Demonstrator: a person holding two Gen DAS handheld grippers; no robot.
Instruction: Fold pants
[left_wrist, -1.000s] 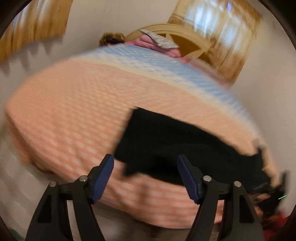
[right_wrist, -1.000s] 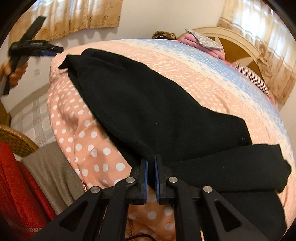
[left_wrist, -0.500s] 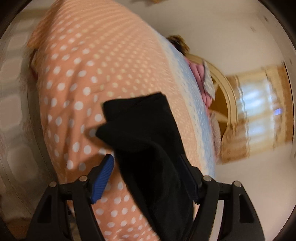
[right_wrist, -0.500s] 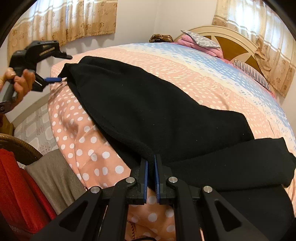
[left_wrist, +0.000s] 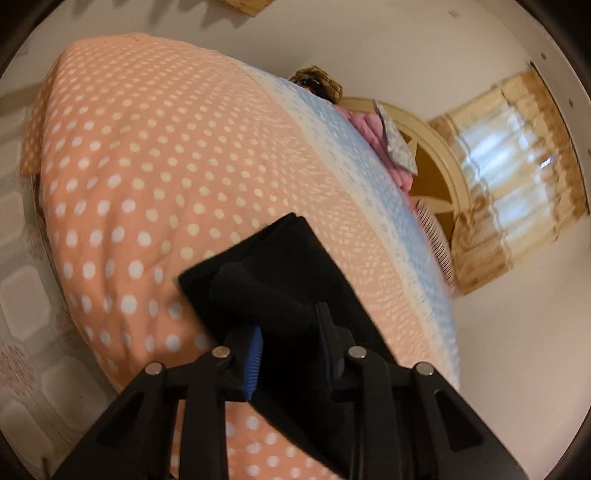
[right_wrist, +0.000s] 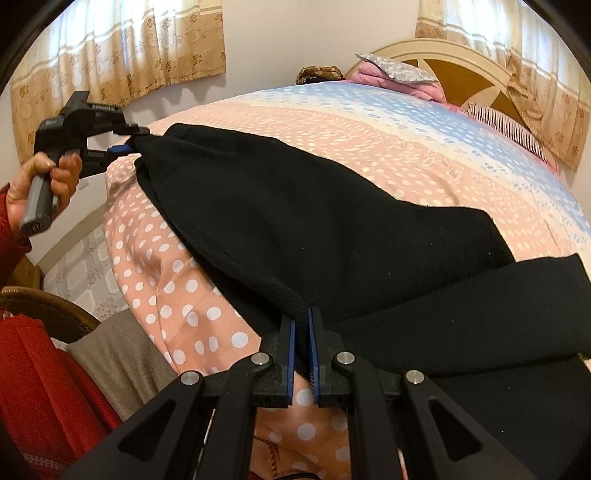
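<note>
The black pants (right_wrist: 314, 221) lie spread across the foot half of the bed (right_wrist: 406, 122), on a bedspread of peach cloth with white dots that turns to pale blue bands toward the headboard (right_wrist: 436, 55). One leg runs long from the near edge of the bed toward its far corner, away from the headboard; a second black fold crosses in front of it on the side nearer the headboard.

The right claw (right_wrist: 301, 325) is pressed together on a thick seamed edge of the pants at the near edge of the bed, the cloth pinched between its blue-lined pads. The fabric rises slightly into that grip.

The left claw (left_wrist: 291, 332) is at the far end of the leg, at the corner of the bed farthest from the headboard. Its jaws are closing, with a bunched wad of black cloth between them; from the right wrist view the tips already pinch the leg's end, which is pulled to a point. A hand (right_wrist: 48, 181) in a red sleeve grips that claw's handle, just off the bed's corner.

Against the headboard sit a pink pillow (right_wrist: 391, 79) with a grey patterned cloth on top, and a striped pillow (right_wrist: 506, 129) beside it. Beige curtains (right_wrist: 122, 55) hang on the walls behind the bed. Beside the near edge of the bed, away from the headboard, are a wicker chair rim (right_wrist: 48, 306), a grey cloth (right_wrist: 122, 358) and red fabric (right_wrist: 40, 391).
</note>
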